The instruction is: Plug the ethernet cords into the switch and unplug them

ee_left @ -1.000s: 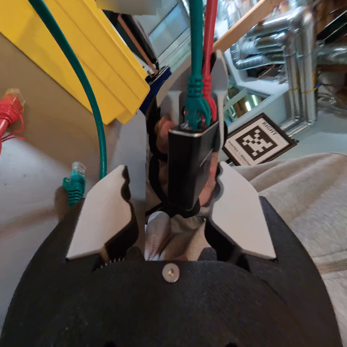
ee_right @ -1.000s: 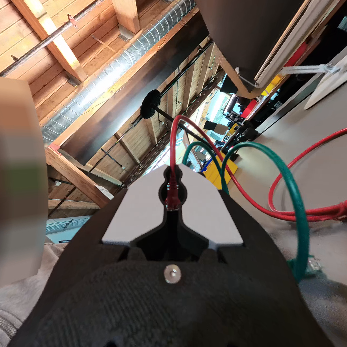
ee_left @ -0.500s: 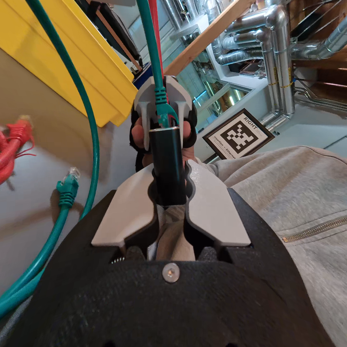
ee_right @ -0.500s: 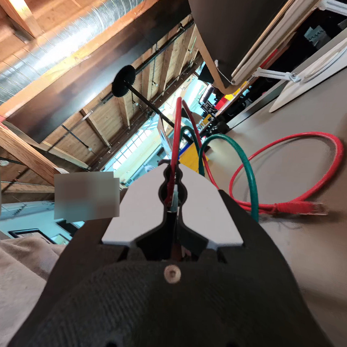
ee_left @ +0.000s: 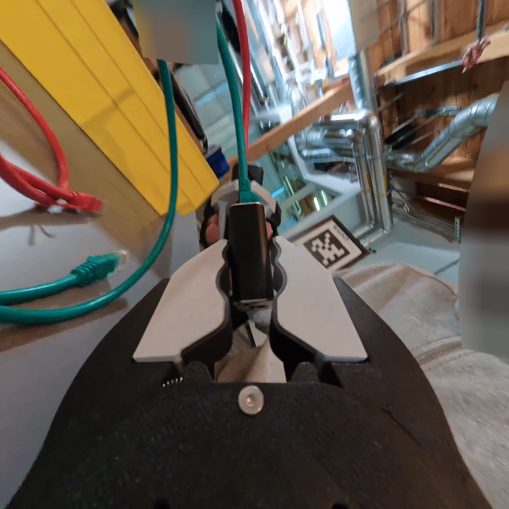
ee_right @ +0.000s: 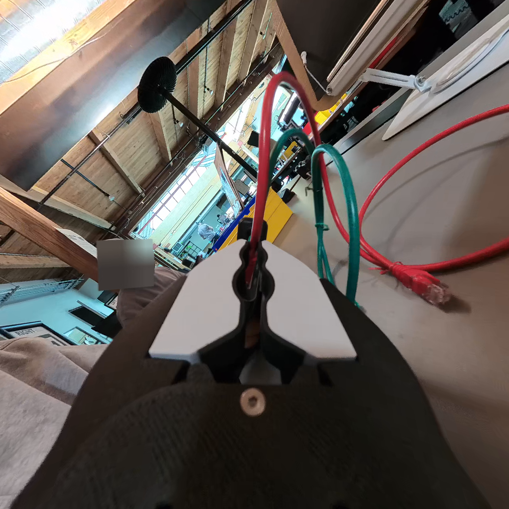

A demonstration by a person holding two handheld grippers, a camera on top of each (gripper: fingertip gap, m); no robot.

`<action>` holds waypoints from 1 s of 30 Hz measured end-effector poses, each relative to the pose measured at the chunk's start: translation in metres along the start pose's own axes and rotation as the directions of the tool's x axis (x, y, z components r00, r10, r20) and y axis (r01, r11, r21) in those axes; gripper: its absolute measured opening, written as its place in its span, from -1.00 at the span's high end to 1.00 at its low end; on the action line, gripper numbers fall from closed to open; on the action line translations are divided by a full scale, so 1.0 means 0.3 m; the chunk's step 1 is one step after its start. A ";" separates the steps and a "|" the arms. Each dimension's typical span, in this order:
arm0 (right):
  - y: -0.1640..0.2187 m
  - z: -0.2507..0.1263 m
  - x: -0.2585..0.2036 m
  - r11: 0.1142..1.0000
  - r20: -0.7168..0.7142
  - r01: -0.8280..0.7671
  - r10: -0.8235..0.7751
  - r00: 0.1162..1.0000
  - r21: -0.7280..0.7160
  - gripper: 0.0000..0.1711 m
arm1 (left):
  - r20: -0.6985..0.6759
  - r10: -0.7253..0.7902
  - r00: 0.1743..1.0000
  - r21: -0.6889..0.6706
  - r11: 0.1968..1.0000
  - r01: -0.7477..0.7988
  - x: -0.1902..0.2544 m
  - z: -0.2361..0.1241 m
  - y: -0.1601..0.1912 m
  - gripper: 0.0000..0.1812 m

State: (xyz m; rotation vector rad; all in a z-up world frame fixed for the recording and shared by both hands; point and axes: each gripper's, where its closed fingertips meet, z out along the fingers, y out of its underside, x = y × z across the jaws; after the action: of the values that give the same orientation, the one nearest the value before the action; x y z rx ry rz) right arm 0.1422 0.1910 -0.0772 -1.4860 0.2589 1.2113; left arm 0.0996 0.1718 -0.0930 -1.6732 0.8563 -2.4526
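Note:
My left gripper point(ee_left: 252, 242) is shut on the black switch point(ee_left: 250, 264), held in the air above the table. A green cord's plug point(ee_left: 246, 194) sits in the switch's far end. My right gripper point(ee_left: 242, 190) faces it there. In the right wrist view my right gripper point(ee_right: 253, 243) is shut on a red cord's plug point(ee_right: 252, 265), and the red cord point(ee_right: 264, 137) arches up from it. Whether this plug is seated in the switch is hidden. A loose green plug point(ee_left: 95, 268) and a loose red plug point(ee_left: 86, 201) lie on the table; the red one also shows in the right wrist view point(ee_right: 418, 283).
A yellow bin point(ee_left: 110, 96) stands at the table's back left. Green cord loops point(ee_right: 351, 209) and red cord loops point(ee_right: 413, 170) lie over the grey table point(ee_right: 454, 371). A marker card point(ee_left: 332, 245) and a person's grey sleeve point(ee_left: 413, 316) are on the right. A white monitor base point(ee_right: 454, 74) sits far off.
My left gripper was open around the switch and has shut on it. Both views have swung. My right gripper stays shut on the red plug.

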 end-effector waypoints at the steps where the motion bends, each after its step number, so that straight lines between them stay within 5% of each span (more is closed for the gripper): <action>1: 0.000 -0.001 0.003 1.000 0.002 -0.005 0.005 1.000 -0.002 0.92 | 0.001 -0.004 1.000 -0.058 0.998 0.005 -0.002 0.012 0.026 0.72; 11: 0.013 0.002 0.008 0.996 -0.001 0.014 -0.014 1.000 -0.084 0.92 | 0.094 0.106 0.990 -0.156 0.984 -0.091 -0.032 0.036 0.077 0.74; 16: 0.019 -0.009 0.021 0.972 -0.015 0.129 -0.134 0.991 -0.196 0.54 | 0.121 0.120 0.985 -0.116 0.988 -0.106 -0.040 0.016 0.044 0.74; 22: 0.069 -0.005 0.004 0.921 0.022 0.272 -0.278 0.960 -0.279 0.70 | 0.134 0.169 0.976 -0.150 0.978 -0.148 -0.043 0.018 0.055 0.74; 30: 0.092 -0.004 -0.011 0.922 0.057 0.247 -0.241 0.969 -0.299 0.69 | 0.138 0.218 0.966 -0.184 0.964 -0.191 -0.040 0.029 0.072 0.74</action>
State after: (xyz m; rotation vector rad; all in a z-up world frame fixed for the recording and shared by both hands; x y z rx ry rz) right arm 0.1213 0.1795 -0.0915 -1.7129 -0.1327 1.0954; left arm 0.1065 0.1542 -0.1110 -1.7034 1.1787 -2.1346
